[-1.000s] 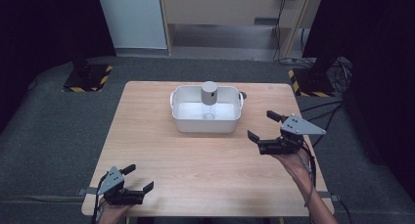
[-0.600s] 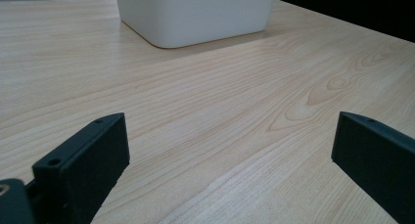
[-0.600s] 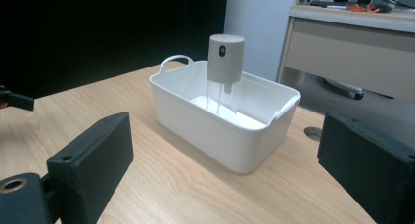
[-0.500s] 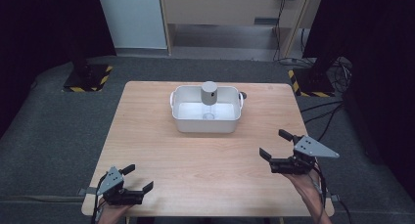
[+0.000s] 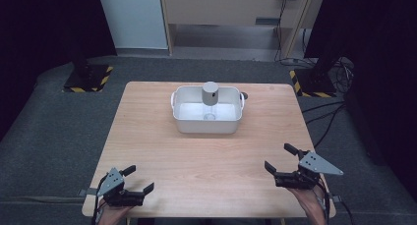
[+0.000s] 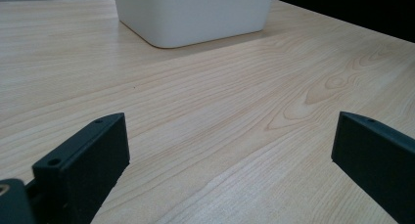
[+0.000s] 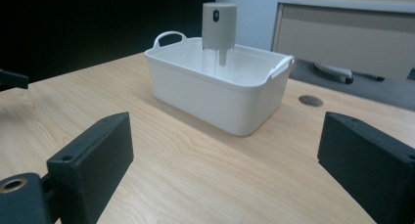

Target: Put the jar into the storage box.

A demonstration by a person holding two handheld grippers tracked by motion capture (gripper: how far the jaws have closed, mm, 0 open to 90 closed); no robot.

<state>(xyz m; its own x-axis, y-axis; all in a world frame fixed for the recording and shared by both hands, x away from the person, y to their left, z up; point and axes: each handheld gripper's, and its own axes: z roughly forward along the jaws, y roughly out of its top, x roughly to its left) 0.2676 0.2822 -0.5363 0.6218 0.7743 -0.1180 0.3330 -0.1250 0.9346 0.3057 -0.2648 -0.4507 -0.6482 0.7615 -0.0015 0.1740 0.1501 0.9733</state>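
- White plastic forms the tub (image 5: 207,124), a rectangular bin with rounded corners and a loop handle at each short end, which is set on the far middle of the wooden counter (image 5: 206,171).
- One thing is held in the tub: a bottle (image 5: 210,93) with a grey cylindrical cap over a clear lower body, standing upright against the tub's far wall.
- From the right gripper view, the bottle (image 7: 219,26) is seen rising well above the tub's rim, with a small dark spot on the side of its cap; the clear part below the cap is seen against the tub's pale inside.
- From the high view, the tub's floor around the bottle appears white and bare.
- A small round grey disc (image 5: 244,95) is set into the counter just beyond the tub's right handle.
- The left tongs (image 5: 137,180) are held at the near left corner of the counter, spread wide and pinching nothing, with a grey plate on top.
- From the left gripper view, bare wood grain is seen between the two black jaws, and the tub's outer wall (image 6: 195,13) is seen well ahead.
- The right tongs (image 5: 280,157) are held over the near right part of the counter, likewise spread wide with nothing between them.
- Both tongs are well apart from the tub, and neither touches it or the bottle.
- A person's hand (image 5: 307,198) is seen beneath the right tongs at the counter's near edge.
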